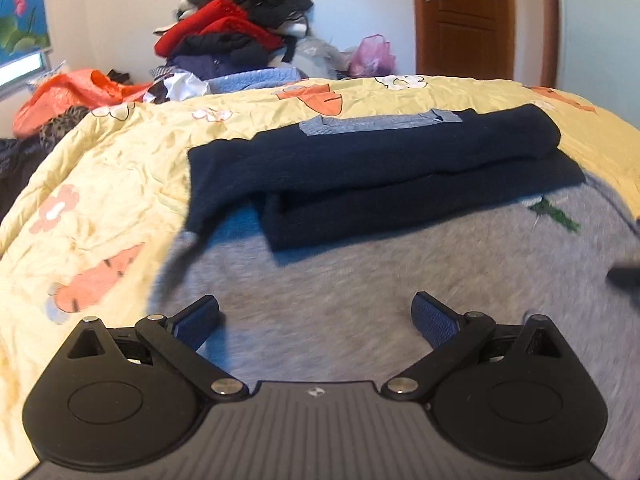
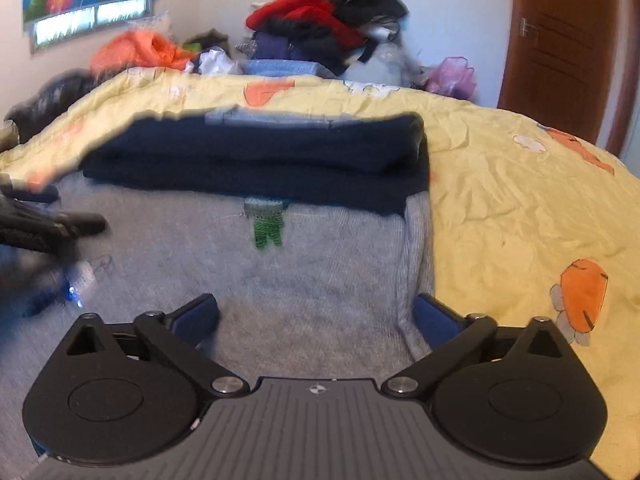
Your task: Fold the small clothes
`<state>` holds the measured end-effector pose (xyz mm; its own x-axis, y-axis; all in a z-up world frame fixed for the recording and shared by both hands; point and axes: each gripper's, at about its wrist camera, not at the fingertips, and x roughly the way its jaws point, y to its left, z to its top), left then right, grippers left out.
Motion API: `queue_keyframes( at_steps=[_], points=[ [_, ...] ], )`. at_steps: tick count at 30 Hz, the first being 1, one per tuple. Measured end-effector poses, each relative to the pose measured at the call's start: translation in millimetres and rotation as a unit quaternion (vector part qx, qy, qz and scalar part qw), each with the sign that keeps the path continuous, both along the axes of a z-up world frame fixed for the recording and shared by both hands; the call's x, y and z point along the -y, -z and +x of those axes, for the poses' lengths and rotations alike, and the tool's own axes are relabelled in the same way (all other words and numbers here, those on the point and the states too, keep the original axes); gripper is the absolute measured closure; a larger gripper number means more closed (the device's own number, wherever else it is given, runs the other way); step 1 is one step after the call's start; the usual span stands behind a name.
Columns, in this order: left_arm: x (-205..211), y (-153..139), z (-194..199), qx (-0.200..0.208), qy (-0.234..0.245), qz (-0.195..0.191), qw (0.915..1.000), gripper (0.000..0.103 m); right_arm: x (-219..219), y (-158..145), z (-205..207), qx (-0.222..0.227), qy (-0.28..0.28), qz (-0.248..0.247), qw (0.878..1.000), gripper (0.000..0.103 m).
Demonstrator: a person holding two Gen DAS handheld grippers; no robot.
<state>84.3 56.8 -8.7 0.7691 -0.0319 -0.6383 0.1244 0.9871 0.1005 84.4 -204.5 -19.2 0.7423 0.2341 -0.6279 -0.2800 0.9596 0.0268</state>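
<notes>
Two claws, the left claw and right claw. One grey sweater on one bed; beyond the sweater, one folded navy garment, one clothes pile, one door.

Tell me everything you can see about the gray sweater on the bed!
The gray sweater looks like soft, fuzzy knit. It lies spread flat on the yellow carrot-print bedsheet. A small green knitted design sits near its upper middle, and a ribbed strip runs along its right edge. Its far part is covered by a folded dark navy garment lying on top. The left gripper and right gripper are both open over it, holding nothing.
</notes>
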Motion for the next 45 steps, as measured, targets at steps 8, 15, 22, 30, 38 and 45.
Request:
queue_keyframes(
  at_steps=[8,15,22,30,38,45],
  points=[
    [21,-11,-20,-0.005,-0.001,-0.012,0.9999,0.000,17,-30,-15,0.042,0.065,0.037,0.996,0.002],
    [27,-3,-25,-0.014,0.025,-0.015,0.9995,0.000,-13,-1,-8,-0.007,-0.008,-0.008,1.000,0.001],
    [-1,-8,-40,-0.027,-0.013,-0.022,0.9993,0.000,20,-10,-10,-0.019,0.044,-0.010,0.999,0.002],
    [32,-4,-82,0.012,0.024,0.016,0.9995,0.000,-25,-2,-41,-0.009,-0.021,-0.016,1.000,0.000],
    [-4,-19,-102,-0.019,-0.046,-0.033,0.9982,0.000,15,-4,-46,-0.020,0.062,-0.032,0.997,0.001],
    [30,-4,-133,-0.020,0.003,-0.034,0.9992,0.000,-25,5,-69,-0.030,-0.015,-0.020,0.999,0.001]
  ],
)
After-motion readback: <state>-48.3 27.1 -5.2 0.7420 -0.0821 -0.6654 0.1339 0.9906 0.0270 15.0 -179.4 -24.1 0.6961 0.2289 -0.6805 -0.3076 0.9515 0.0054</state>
